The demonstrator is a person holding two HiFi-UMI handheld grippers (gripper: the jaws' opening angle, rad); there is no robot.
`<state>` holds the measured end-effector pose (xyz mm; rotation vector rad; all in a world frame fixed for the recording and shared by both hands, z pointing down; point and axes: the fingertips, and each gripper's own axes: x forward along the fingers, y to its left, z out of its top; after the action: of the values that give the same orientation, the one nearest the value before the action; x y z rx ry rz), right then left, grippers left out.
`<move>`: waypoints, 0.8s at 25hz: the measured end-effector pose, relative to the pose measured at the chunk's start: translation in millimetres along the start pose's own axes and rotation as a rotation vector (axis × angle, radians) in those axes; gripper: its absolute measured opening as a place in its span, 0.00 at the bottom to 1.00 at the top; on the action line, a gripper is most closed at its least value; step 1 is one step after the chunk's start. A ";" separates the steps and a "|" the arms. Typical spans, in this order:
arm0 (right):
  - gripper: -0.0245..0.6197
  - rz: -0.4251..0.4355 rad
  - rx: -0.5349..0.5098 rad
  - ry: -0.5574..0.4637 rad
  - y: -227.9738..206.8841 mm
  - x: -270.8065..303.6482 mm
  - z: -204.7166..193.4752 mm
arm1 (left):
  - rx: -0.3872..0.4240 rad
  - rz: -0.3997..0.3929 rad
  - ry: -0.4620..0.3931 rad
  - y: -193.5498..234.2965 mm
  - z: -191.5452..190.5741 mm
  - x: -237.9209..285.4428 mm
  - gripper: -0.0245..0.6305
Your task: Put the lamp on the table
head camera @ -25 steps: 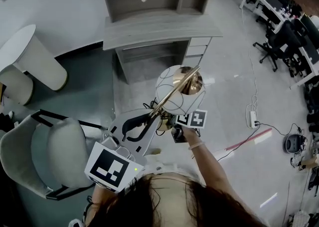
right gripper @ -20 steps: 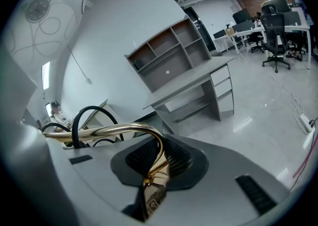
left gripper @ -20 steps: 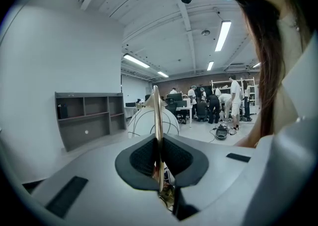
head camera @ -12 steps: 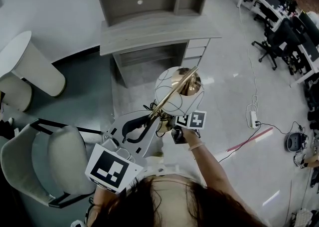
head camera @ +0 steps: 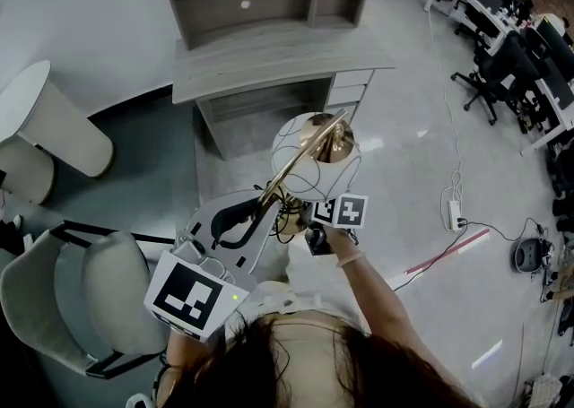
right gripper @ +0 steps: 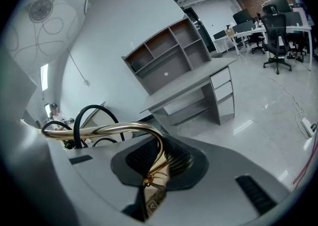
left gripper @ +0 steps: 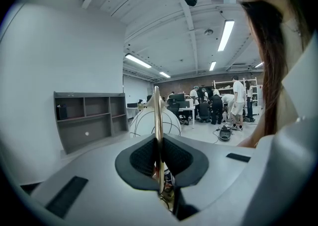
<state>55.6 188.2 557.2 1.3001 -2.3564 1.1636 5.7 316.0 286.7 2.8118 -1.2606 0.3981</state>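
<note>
Head view – the lamp point(head camera: 309, 157) is up in the air just in front of the grey desk point(head camera: 278, 49), on the person's side of it, over the floor and not touching the desk top. Its white wire globe shade point(head camera: 316, 164) is the part nearest the desk, and its brass stem point(head camera: 300, 164) slants back from the globe, away from the desk, toward the person.

The left gripper point(head camera: 256, 213) sits farther from the desk than the globe. Its own view shows the jaws closed tight on the straight brass stem point(left gripper: 158, 135), which rises between the dark pads with the globe beyond it.

The right gripper point(head camera: 309, 234) is just beside the left one, equally far back from the desk, under its marker cube point(head camera: 341, 211). In its view the jaws are pressed together on the curved brass tube point(right gripper: 149, 135) of the lamp, black cable point(right gripper: 87, 120) looping beside it – the desk stands ahead across the floor.

To the left of the desk stands a round white table point(head camera: 40, 115); a grey chair point(head camera: 85, 294) is well back from the desk, beside the person.
</note>
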 end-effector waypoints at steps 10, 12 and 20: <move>0.12 -0.024 0.008 -0.007 -16.9 15.4 15.3 | 0.009 0.020 -0.005 20.1 -0.3 24.3 0.07; 0.12 -0.027 0.007 -0.008 -19.4 19.0 18.4 | 0.022 0.026 -0.020 24.5 0.6 29.0 0.07; 0.12 -0.025 0.004 -0.013 -26.3 36.5 43.6 | 0.024 0.047 -0.026 49.1 6.7 49.6 0.07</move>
<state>62.7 126.0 561.1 1.3386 -2.3410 1.1570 2.5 246.0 288.9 2.8206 -1.3377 0.3824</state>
